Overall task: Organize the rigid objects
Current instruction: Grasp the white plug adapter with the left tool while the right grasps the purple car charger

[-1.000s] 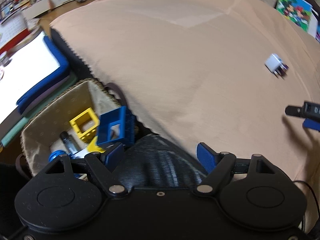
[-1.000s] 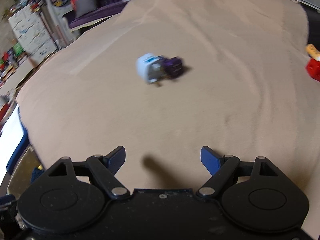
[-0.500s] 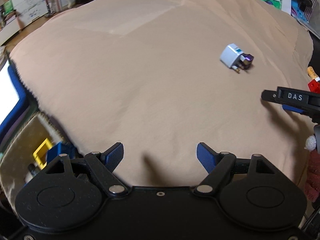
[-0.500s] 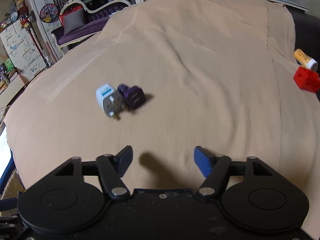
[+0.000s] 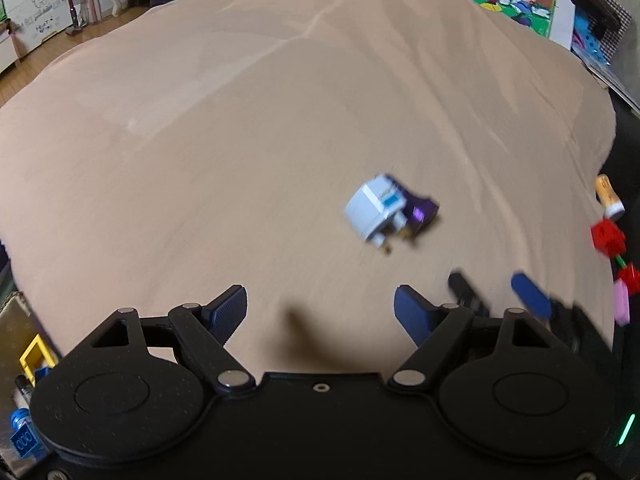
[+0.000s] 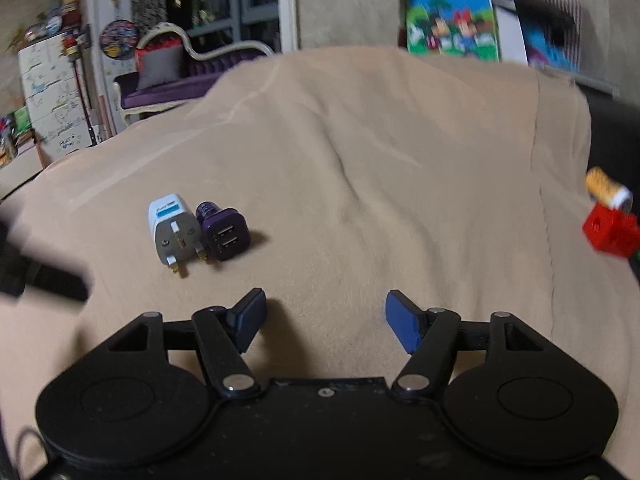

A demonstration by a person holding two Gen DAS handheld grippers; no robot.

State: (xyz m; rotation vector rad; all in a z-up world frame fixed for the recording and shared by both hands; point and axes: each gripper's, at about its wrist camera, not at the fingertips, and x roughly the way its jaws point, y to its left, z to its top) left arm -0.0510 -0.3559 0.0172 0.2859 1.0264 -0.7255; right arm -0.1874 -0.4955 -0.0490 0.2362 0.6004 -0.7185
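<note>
A white plug adapter (image 5: 374, 210) (image 6: 172, 232) and a purple car charger (image 5: 420, 212) (image 6: 224, 236) lie touching on the tan cloth (image 5: 240, 140). My left gripper (image 5: 320, 308) hovers open just short of them, with nothing between its fingers. My right gripper (image 6: 326, 314) (image 5: 494, 286) is to the right of the pair and close to the cloth. Its jaws are opening and hold nothing. One blurred black finger (image 6: 52, 280) of the left gripper shows at the left edge of the right wrist view.
A red block (image 6: 610, 230) (image 5: 608, 236) and a yellow cylinder (image 6: 608, 190) sit at the cloth's right edge, beside pink and red pieces (image 5: 622, 300). A basket corner with a yellow block (image 5: 34, 356) and blue pieces (image 5: 24, 440) shows at lower left. A picture box (image 6: 452, 24) stands behind.
My left gripper swung right from over the basket to the cloth near the adapter. My right gripper came lower and nearer the pair; its jaws narrowed, then widened a little.
</note>
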